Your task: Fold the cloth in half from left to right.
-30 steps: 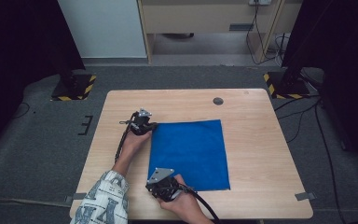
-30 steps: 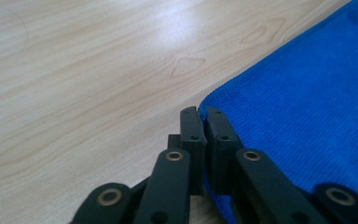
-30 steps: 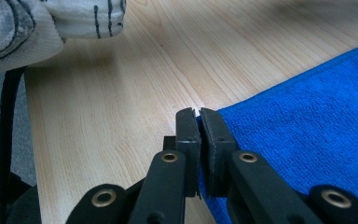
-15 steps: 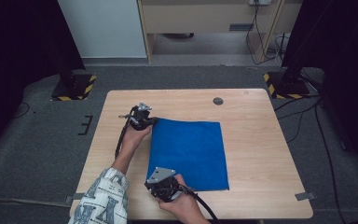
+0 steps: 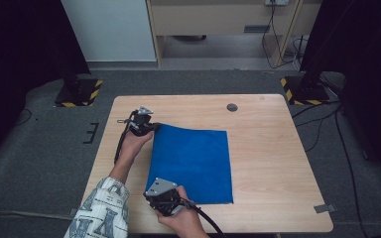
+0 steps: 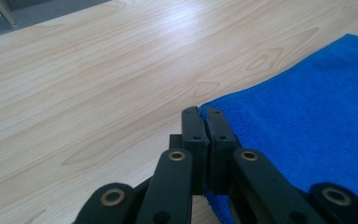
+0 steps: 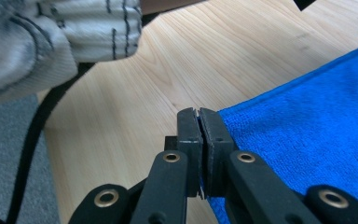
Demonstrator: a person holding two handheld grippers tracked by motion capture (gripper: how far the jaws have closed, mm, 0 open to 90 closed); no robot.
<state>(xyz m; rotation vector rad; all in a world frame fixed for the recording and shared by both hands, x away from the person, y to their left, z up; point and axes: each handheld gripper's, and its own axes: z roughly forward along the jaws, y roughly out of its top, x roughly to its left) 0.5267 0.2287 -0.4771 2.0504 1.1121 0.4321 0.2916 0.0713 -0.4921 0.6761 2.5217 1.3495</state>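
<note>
**Spotter:** What have you got in hand?

**Operator:** One blue cloth (image 5: 192, 164), lying flat on the counter (image 5: 273, 163), a little left of its middle. My left tongs (image 5: 155, 127) are clamped tight on the far left corner. The left gripper view shows the two jaws pressed together with the blue edge pinched between them. My right tongs (image 5: 164, 202) are closed just as tightly on the near left corner, and the right gripper view shows the same pinch there.

**Spotter:** So what is the step?

**Operator:** I judge it to be a fold: lift the left edge and carry it across to the right edge. To do it well, I want both hands rising together and at the same height, so the edge between them stays straight and taut without dragging the rest of the cloth along the wood. Then I carry the edge over level, line each corner up with its partner on the right side, and lower before letting go. If one hand runs ahead, the fold will come out skewed.

**Spotter:** Any risk in the grip?

**Operator:** Each pinch is close to the very corner, so a sharp tug could pull the fabric free. I'd keep it slow.

**Spotter:** Give me the count.

**Operator:** One cloth, two tongs, one counter. There is also one small dark round spot (image 5: 232, 107) on the wood near the far edge, well apart from the cloth.
</note>
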